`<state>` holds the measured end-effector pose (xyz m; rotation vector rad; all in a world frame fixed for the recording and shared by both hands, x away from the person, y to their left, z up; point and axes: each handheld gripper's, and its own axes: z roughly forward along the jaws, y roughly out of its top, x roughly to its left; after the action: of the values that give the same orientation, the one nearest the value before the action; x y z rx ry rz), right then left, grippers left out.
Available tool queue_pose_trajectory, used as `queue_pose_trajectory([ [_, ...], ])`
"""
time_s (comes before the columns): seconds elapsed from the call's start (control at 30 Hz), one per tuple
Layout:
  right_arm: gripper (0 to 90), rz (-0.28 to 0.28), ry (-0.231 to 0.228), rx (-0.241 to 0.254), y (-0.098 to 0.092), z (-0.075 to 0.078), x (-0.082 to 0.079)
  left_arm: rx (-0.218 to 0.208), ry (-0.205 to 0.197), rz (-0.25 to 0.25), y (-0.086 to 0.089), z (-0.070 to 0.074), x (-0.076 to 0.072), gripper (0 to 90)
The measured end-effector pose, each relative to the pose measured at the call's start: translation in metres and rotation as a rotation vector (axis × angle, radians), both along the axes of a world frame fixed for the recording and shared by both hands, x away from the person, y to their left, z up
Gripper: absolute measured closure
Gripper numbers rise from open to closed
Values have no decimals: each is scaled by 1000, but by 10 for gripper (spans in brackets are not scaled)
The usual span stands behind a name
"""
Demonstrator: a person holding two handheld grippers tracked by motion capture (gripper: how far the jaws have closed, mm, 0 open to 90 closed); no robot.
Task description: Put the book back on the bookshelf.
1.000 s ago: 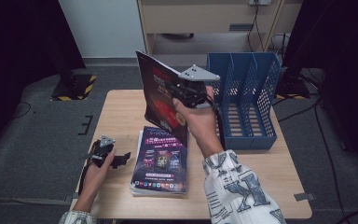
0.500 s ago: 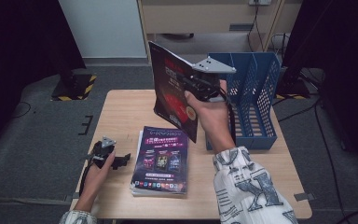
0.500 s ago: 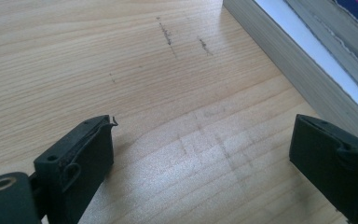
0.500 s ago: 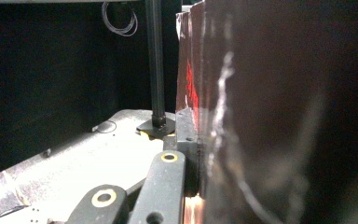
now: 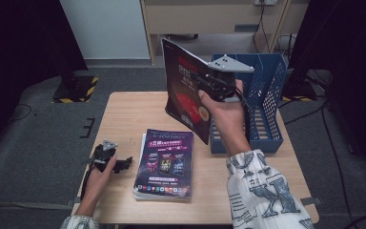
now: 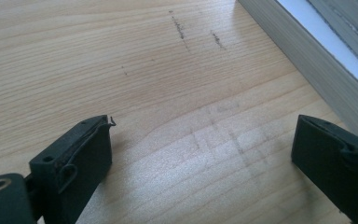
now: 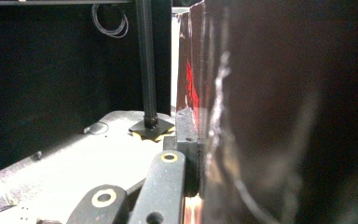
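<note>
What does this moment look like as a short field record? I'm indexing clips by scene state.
held item: dark magazine, upright in the air, beside the file rack
right gripper: shut on the magazine
left gripper: open, resting on the table
stack: magazines lying flat on the table
rack: blue file rack, at the table's right side

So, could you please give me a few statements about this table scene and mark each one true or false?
1. The right gripper holds a dark magazine up off the table. True.
2. The left gripper is clamped on the stack of magazines. False: its jaws stand open over bare wood beside the stack.
3. The blue file rack stands on the table's right side. True.
4. The raised magazine already sits inside the rack. False: it is in the air, left of the rack.
</note>
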<state>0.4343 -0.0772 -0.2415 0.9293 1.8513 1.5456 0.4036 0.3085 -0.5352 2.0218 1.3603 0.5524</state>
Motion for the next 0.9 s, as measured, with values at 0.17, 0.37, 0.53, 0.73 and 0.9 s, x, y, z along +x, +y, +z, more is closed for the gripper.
queue_pose_trajectory([
  [0.17,870,-8,-5,3,-9,2,-2,6,-9,5,1,-1,0,35],
  [0.37,870,-30,-4,10,-21,2,-4,6,-9,4,0,-1,0,28],
  [0.53,870,-38,-9,5,-30,1,-6,7,-8,1,0,-1,0,23],
  [0.73,870,-52,-6,10,-41,1,-8,8,-7,1,-1,-1,0,20],
  [0.9,869,-62,-3,4,-47,-1,-10,8,-7,1,-1,-1,0,19],
])
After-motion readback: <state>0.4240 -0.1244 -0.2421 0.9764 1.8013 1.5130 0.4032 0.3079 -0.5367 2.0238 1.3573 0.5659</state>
